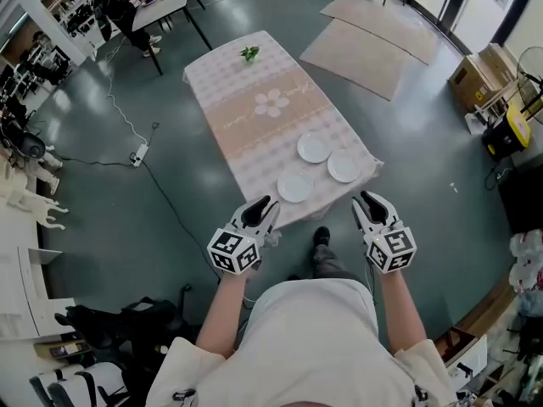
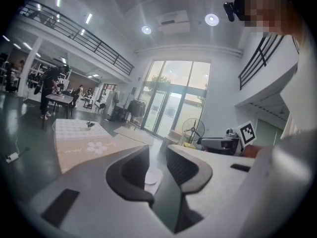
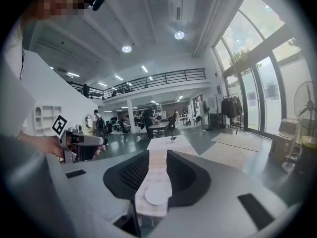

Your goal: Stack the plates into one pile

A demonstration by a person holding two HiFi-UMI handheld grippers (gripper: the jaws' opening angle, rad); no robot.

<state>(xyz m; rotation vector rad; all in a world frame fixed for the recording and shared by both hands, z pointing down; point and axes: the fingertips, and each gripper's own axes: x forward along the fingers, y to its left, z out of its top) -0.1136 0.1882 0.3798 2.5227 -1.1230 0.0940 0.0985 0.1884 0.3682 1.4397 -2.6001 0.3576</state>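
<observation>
Three white plates lie apart on the near end of a long table (image 1: 246, 117) with a pale checked cloth: one (image 1: 313, 148) farthest back, one (image 1: 344, 166) by the right edge, one (image 1: 293, 186) nearest me. My left gripper (image 1: 265, 205) hangs open just short of the table's near edge, below the nearest plate. My right gripper (image 1: 366, 200) is open too, off the near right corner. In the left gripper view a plate (image 2: 152, 176) shows far off between the jaws of the left gripper (image 2: 157, 155). In the right gripper view a plate (image 3: 157, 195) lies beyond the empty right gripper (image 3: 157, 157).
A small green plant (image 1: 249, 53) stands at the table's far end. Flat cardboard sheets (image 1: 373, 41) lie on the floor beyond. A cable and power strip (image 1: 140, 153) run along the floor to the left. Boxes (image 1: 475, 79) stand at the right. My shoe (image 1: 321, 236) is near the table.
</observation>
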